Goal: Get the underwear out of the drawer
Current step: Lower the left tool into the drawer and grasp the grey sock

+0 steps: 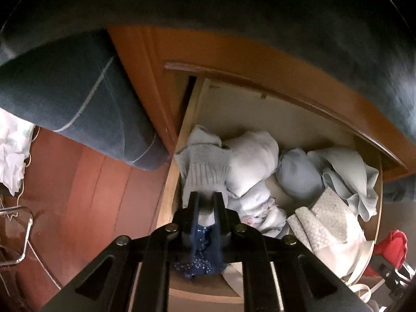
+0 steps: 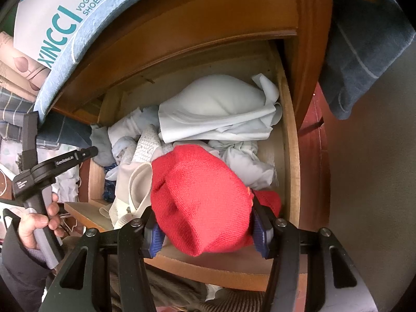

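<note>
The wooden drawer [image 1: 171, 182] stands open, full of pale blue, white and grey garments [image 1: 249, 163]. My left gripper [image 1: 206, 200] is nearly shut on a dark blue speckled piece of underwear [image 1: 199, 257], with something white also between its fingers, over the drawer's front left corner. My right gripper [image 2: 208, 223] is shut on a red knitted garment [image 2: 200, 202] and holds it above the front of the drawer [image 2: 288, 119]. The red garment [image 1: 392, 244] also shows at the right edge of the left wrist view. The left gripper [image 2: 85, 153] shows at the left in the right wrist view.
A dark blue cushion [image 1: 78, 109] hangs over the red-brown floor [image 1: 91, 195] left of the drawer. A blue towel [image 2: 364, 59] hangs right of the cabinet. A white and blue shoe bag [image 2: 65, 20] lies on top. A white patterned cloth [image 1: 330, 221] and a cream strap [image 2: 135, 189] lie in the drawer.
</note>
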A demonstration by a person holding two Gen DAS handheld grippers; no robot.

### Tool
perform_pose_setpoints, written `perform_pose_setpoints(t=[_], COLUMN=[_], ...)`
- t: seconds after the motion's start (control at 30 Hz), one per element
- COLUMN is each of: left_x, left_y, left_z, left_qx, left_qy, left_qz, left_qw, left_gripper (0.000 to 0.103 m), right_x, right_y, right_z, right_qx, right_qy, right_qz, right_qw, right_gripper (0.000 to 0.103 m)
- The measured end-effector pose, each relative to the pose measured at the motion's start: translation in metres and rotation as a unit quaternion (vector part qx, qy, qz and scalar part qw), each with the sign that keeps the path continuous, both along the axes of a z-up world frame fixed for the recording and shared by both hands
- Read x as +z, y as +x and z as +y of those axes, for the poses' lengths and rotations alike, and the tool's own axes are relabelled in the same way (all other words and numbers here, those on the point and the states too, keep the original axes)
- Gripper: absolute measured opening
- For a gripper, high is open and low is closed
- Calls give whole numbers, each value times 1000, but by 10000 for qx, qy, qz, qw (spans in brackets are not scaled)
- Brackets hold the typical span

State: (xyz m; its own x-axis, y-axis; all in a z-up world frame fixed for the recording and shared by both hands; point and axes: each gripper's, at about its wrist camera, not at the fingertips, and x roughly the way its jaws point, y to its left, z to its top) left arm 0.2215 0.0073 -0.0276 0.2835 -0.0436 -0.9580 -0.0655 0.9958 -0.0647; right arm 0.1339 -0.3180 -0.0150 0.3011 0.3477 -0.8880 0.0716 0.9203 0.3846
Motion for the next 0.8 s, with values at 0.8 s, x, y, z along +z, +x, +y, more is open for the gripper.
perform_pose_setpoints(t=[0.8], left_x=[-33], left_y=[7], left_z=[-5], left_qx=[236], left_qy=[-132], left_qz=[99], left_qw=[9996], left_gripper=[16], right_x=[0], right_y=[2], right_z=[-3], right_qx=[5], right_qy=[127], right_qz=[39], right_qw=[9999], right_gripper=[53])
